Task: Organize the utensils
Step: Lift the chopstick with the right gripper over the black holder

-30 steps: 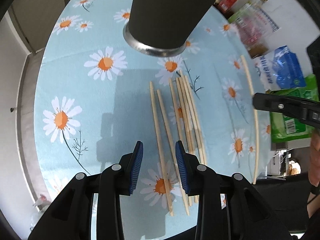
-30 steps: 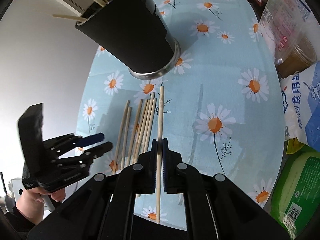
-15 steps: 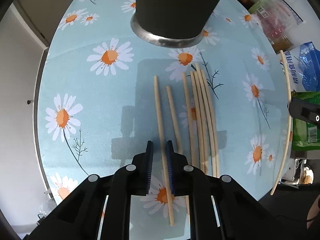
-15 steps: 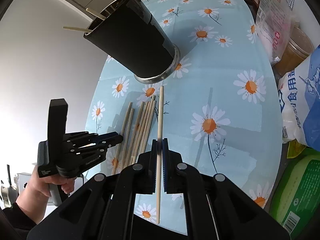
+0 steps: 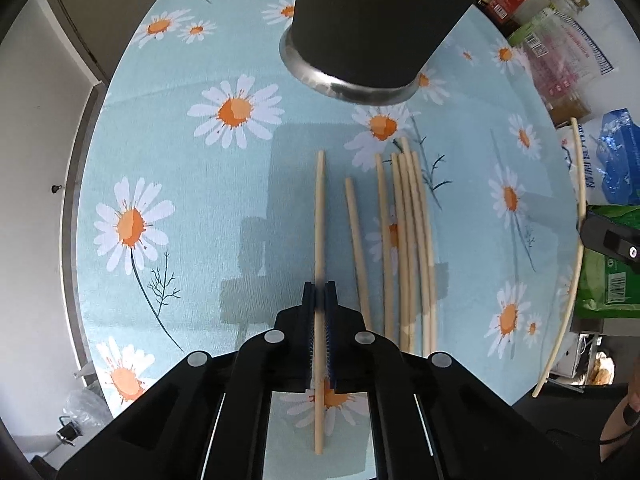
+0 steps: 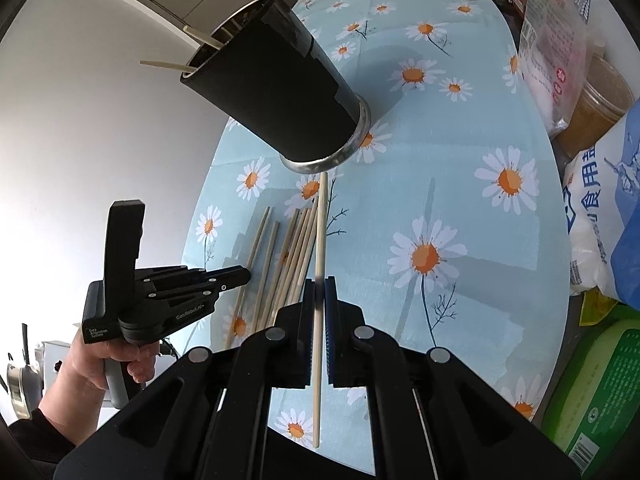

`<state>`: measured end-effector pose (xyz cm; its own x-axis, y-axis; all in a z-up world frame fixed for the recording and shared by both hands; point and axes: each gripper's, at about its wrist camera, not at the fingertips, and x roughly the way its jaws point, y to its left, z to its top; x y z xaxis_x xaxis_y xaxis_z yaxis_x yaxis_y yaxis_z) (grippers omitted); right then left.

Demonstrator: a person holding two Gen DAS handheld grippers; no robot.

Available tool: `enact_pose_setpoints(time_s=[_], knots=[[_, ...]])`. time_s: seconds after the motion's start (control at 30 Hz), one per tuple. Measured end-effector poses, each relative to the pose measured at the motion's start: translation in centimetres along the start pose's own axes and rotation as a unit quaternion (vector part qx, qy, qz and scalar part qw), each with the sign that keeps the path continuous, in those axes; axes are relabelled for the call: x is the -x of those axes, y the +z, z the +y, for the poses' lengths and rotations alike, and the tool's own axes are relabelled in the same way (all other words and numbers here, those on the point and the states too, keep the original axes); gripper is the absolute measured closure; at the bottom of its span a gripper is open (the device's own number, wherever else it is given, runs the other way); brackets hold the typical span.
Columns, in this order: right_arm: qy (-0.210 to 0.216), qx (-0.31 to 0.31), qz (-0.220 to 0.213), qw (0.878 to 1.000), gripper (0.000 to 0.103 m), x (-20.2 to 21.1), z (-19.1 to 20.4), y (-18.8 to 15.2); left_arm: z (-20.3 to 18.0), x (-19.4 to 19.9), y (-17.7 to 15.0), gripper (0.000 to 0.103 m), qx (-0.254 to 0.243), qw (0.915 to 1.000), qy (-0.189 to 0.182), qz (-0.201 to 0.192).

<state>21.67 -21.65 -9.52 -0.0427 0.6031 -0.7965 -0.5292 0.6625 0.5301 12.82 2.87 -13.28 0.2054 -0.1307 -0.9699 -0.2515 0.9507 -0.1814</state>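
Now the left gripper, at the bottom centre of its own view, has its blue pads pressed together on the leftmost chopstick, where a second ago they stood wide apart above the row and half a second ago were only narrowing around it. By my reading that finishes the left-hand grasp, so both hands are loaded and the next job is carrying sticks to the holder. The right gripper is unchanged: its jaws stay clamped on its own chopstick, which has risen a little further off the cloth and points toward the base of the black holder.

Just beyond the left pads, the loose chopsticks lie side by side on the daisy tablecloth, one apart and the rest bunched. Farther up the frame the holder stands, with two stick ends poking from its rim at the upper left of the right wrist view.

Whether the left stick is lifted or touching the cloth is hard to tell. The holder's rim is cut off in the left view, and its inside is hidden. Bottles and bags at the far right edge are distorted and partly cropped.
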Motion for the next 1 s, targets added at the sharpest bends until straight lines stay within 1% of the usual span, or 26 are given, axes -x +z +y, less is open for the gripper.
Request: enact_pose_setpoints(time_s=[0.1,0.2,0.27,0.37,0.43,0.53,0.6,0.67,0.7,0.73,0.8,0.83,0.87,0.97,1.0], knots=[[0.002,0.003,-0.007,1.0,0.097,0.1,0.2,0.4,-0.1,1.4,-0.4,0.099,-0.005,0.9996,-0.005,-0.028],[-0.001,0.014,-0.014,1.0,0.097,0.2,0.7,0.9,0.3,3.0,-0.4,0.099,0.009,0.998,-0.024,-0.057],[0.001,0.017,-0.017,1.0,0.097,0.2,1.0,1.3,0.7,4.1,-0.6,0.099,0.019,0.9965,-0.029,-0.076],[0.006,0.028,-0.026,0.999,0.097,0.6,1.6,1.8,1.5,6.5,-0.9,0.099,0.038,0.9913,-0.047,-0.117],[0.007,0.037,-0.039,0.999,0.097,1.1,2.0,2.1,1.3,8.1,-1.1,0.099,0.041,0.9873,-0.047,-0.146],[0.004,0.051,-0.06,0.997,0.097,2.0,2.9,2.6,1.3,10.3,-1.1,0.099,0.044,0.9803,-0.058,-0.184],[-0.001,0.059,-0.07,0.996,0.097,2.5,3.5,3.1,1.3,12.2,-1.0,0.099,0.038,0.9741,-0.067,-0.212],[-0.001,0.065,-0.083,0.994,0.097,3.1,4.0,3.6,1.1,13.3,-0.6,0.099,0.027,0.968,-0.08,-0.236],[-0.004,0.07,-0.089,0.994,0.097,3.4,4.2,3.8,1.1,13.7,-0.5,0.099,0.023,0.9656,-0.08,-0.247],[-0.009,0.076,-0.098,0.992,0.097,3.8,4.5,4.1,1.2,14.5,-0.2,0.099,0.02,0.9618,-0.082,-0.26],[-0.016,0.083,-0.115,0.99,0.097,4.4,4.8,4.7,1.3,15.6,0.2,0.099,0.019,0.9535,-0.097,-0.285],[-0.016,0.085,-0.124,0.989,0.097,4.6,5.0,5.2,1.1,15.9,0.3,0.099,0.017,0.9504,-0.099,-0.294],[-0.016,0.087,-0.131,0.987,0.097,4.8,5.0,5.6,1.0,16.4,0.6,0.099,0.014,0.9456,-0.104,-0.308],[-0.017,0.102,-0.165,0.981,0.097,5.8,5.6,7.1,0.7,17.5,1.8,0.099,0.005,0.9335,-0.115,-0.34],[-0.018,0.106,-0.182,0.977,0.097,6.3,5.9,7.8,0.5,17.7,2.1,0.099,0.0,0.931,-0.118,-0.345]])
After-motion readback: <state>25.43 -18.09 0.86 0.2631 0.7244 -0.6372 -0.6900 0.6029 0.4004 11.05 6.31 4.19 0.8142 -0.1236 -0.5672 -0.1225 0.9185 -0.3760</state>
